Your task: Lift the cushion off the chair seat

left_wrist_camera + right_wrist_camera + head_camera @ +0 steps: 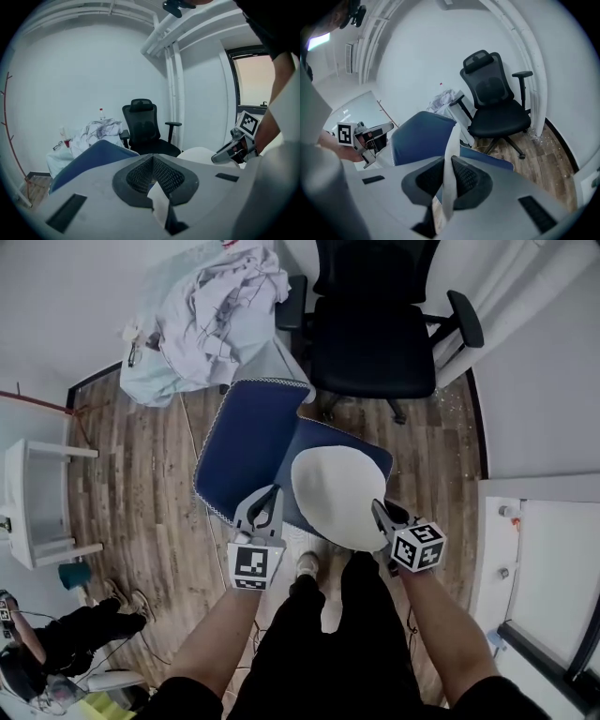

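I have the left gripper (265,505) and right gripper (384,517) each clamped on the near edge of the blue cushion (246,442). The cushion hangs in the air just in front of the black office chair (375,343).

Office chair (375,343): black fabric, matt. Cushion (248,446) in front of chair: blue cloth, white trim. Floor (150,474) under chair: worn wood planks, dull.

cushion (339,498) before office chair (375,324) | clothes heap (220,310) left of office chair | table (33,502) far left
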`<state>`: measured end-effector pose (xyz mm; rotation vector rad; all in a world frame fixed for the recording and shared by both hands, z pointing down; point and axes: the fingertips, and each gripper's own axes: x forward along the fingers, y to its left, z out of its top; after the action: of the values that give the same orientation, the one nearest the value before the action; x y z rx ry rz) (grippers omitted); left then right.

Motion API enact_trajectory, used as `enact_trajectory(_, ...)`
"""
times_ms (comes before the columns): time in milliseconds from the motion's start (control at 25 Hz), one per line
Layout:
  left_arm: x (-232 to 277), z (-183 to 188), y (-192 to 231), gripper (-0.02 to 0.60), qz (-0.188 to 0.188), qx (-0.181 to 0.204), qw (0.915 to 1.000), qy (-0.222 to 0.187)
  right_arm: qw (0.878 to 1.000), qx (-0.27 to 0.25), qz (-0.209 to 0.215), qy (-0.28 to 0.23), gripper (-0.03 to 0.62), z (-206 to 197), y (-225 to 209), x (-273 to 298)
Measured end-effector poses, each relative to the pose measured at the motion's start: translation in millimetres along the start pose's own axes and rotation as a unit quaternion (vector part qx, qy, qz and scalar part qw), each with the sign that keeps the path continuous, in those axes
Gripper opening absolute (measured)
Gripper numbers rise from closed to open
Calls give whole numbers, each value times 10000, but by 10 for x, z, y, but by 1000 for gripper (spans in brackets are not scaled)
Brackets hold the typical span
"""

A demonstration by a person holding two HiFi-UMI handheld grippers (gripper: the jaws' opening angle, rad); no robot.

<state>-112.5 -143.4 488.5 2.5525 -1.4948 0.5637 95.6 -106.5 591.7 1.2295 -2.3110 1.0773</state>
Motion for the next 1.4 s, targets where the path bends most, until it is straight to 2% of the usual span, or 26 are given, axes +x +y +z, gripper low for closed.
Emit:
enact_trajectory(280, -199, 422, 243, 5, 207, -159, 9992, -306, 9995, -196, -128, -201, 41, 415, 164, -215)
enact_trajectory(720, -483, 965, 425, 5, 335, -56, 9965, -767, 9982, -227, -101, -537, 41, 1047, 319, -730)
enact_trajectory(960, -658, 1175, 400, 5, 290, 66, 9958, -861, 9975, -298, 90, -633, 41, 1249, 548, -1003)
enact_trajectory(1400, -888, 1426, 479, 5, 492, 191, 9939, -967, 9920, -615, 454, -1008, 41, 1792, 962, -1398)
